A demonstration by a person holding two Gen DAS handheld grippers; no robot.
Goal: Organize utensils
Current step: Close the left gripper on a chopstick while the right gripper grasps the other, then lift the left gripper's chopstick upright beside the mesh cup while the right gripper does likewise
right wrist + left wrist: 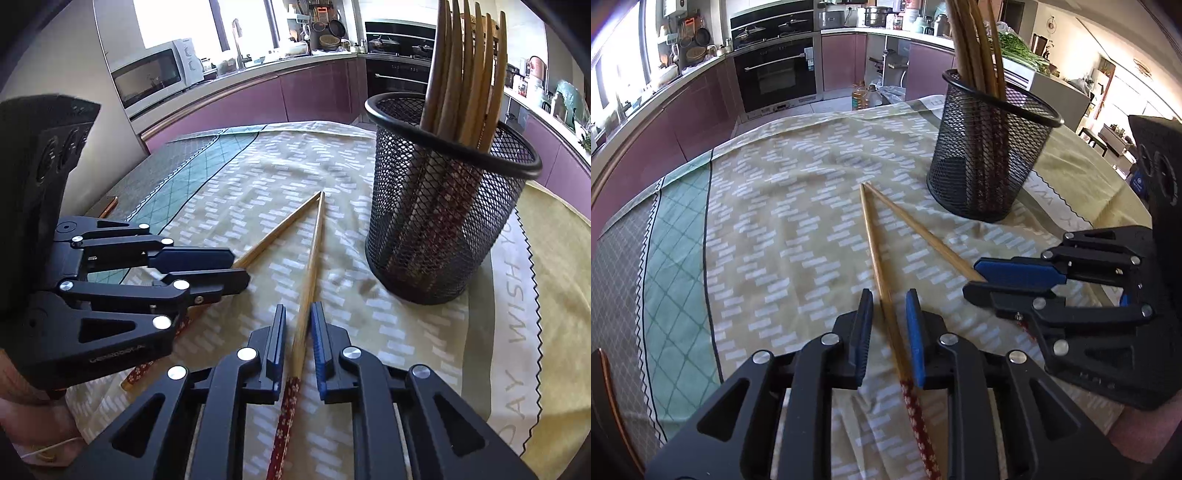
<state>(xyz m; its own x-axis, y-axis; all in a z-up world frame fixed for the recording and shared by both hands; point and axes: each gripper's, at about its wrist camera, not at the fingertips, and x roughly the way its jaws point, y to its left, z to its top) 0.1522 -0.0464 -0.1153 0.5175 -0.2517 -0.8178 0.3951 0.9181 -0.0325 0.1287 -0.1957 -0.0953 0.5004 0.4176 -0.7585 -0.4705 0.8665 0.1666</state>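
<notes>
Left tongs (889, 325) astride chopstick (875, 251) | patterned tablecloth (768, 221) | kitchen

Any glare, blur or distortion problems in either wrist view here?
Left wrist view: window at far left blown out, strong fisheye bending of the counter, chopsticks and mesh holder sharp. Right wrist view: window behind the microwave overexposed, dark vignette corners, holder's rim curved, tablecloth evenly lit.

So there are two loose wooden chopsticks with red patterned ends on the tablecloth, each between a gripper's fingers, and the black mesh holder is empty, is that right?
Not quite. The black mesh holder is not empty: several wooden chopsticks stand in it, as the right wrist view shows. The rest holds: two loose wooden chopsticks with red patterned ends lie on the tablecloth, one between each gripper's fingers.
</notes>
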